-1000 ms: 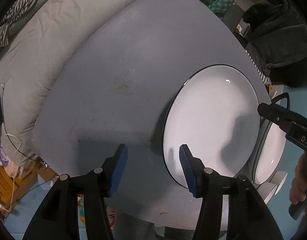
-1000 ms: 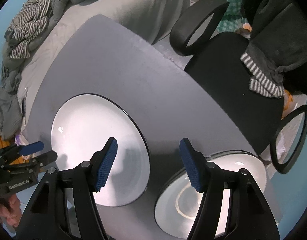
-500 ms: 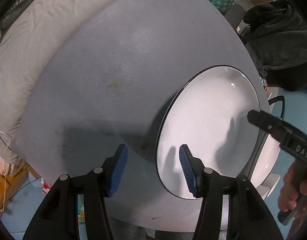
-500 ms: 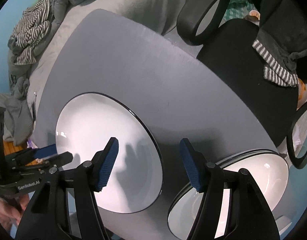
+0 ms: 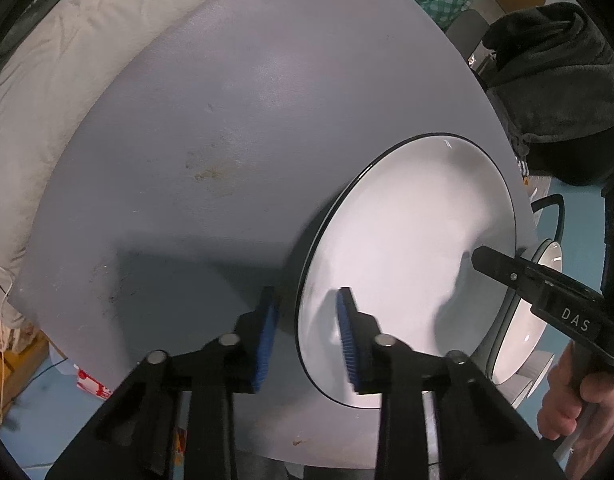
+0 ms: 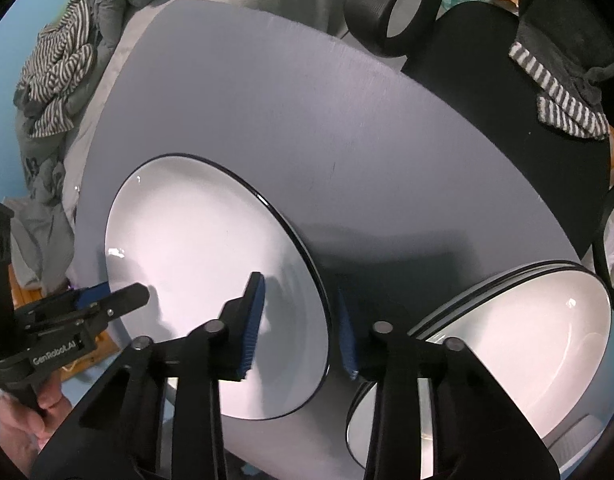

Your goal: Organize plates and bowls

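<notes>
The large white black-rimmed ceramic plate [image 5: 407, 264] lies on the round grey table [image 5: 227, 120]. The left gripper [image 5: 307, 336] and right gripper [image 6: 301, 324] have just been closing astride opposite rims; contact cannot be confirmed. Stacking onto the adjacent rimmed plate stack [image 6: 519, 320] remains.

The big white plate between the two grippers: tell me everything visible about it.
The plate is large, round, glossy white with a thin black rim, apparently ceramic and empty. It sits on the grey table, left of a stack of similar dishes. The left gripper and right gripper have just been closing, each straddling an opposite edge; whether the pads press yet is unclear.
</notes>
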A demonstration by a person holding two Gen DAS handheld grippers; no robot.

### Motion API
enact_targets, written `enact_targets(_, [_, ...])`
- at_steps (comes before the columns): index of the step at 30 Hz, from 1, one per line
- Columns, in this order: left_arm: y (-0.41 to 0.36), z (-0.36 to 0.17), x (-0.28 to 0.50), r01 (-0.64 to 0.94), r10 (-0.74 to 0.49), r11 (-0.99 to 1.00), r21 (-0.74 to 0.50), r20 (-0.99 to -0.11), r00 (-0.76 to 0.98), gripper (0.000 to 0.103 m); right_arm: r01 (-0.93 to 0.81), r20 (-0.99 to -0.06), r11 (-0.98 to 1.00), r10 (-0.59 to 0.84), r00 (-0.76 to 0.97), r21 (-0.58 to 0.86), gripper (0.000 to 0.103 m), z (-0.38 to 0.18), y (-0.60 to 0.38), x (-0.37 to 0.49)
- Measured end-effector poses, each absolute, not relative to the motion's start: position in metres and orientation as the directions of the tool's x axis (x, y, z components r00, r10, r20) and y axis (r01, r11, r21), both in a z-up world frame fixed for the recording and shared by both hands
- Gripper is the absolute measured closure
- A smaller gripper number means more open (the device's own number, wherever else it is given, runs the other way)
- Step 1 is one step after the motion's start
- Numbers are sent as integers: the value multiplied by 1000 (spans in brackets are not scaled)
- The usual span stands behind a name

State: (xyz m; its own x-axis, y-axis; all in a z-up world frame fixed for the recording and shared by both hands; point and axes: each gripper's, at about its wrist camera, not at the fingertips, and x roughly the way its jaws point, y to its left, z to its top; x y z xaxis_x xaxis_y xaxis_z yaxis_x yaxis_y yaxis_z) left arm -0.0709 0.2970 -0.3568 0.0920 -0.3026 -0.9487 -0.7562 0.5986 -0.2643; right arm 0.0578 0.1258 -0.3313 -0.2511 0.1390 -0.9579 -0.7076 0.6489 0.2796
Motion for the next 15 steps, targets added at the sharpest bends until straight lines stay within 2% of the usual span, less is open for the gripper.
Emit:
enact_targets(4, [295, -357, -67, -730, -314, 624, -279, -945, 93, 86, -721, -966, 646, 120, -228, 250, 77, -332, 126, 55])
enact_targets(6, [295, -356, -67, -722, -307, 636, -273, -948, 88, 86, -728, -971, 645, 105, -217, 232, 82, -333, 126, 55])
enact_targets(15, [294, -355, -68, -703, -290, 663, -257, -954, 75, 87, -740, -978, 641, 93, -188, 203, 82, -331, 128, 51])
